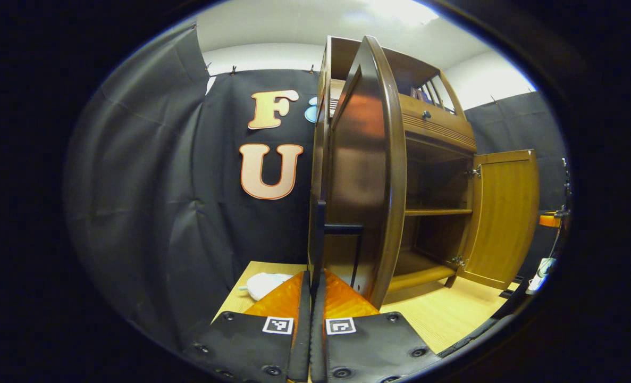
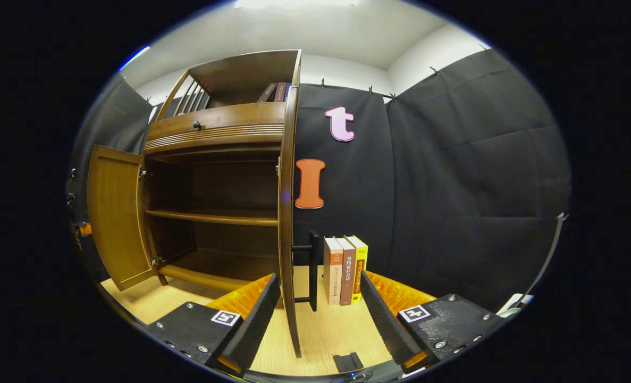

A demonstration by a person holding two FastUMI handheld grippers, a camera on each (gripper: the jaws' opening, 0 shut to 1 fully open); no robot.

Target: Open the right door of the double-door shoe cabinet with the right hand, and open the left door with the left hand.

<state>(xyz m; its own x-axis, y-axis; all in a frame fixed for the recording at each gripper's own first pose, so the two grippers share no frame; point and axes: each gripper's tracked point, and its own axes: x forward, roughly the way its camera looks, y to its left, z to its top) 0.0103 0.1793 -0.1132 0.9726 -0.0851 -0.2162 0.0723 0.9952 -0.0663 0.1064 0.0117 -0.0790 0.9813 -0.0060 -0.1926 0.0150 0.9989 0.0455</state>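
The brown double-door shoe cabinet [image 1: 437, 133] stands with both doors swung open. In the left gripper view my left gripper [image 1: 316, 274] is shut on the black bar handle [image 1: 320, 234] of the left door [image 1: 366, 159], which I see almost edge-on. The right door [image 1: 506, 218] stands open farther off. In the right gripper view my right gripper [image 2: 319, 277] is open. The right door's edge [image 2: 285, 186] and its black handle [image 2: 313, 266] lie between the spread fingers, untouched. The left door [image 2: 114, 213] hangs open at the left. Bare shelves [image 2: 214, 217] show inside.
Three upright books [image 2: 345, 268] stand on the light wooden floor [image 2: 326, 330] just right of the right door. A small black object [image 2: 347, 361] lies near my right gripper. A white bundle [image 1: 264, 283] lies left of the left door. Black cloth walls surround the cabinet.
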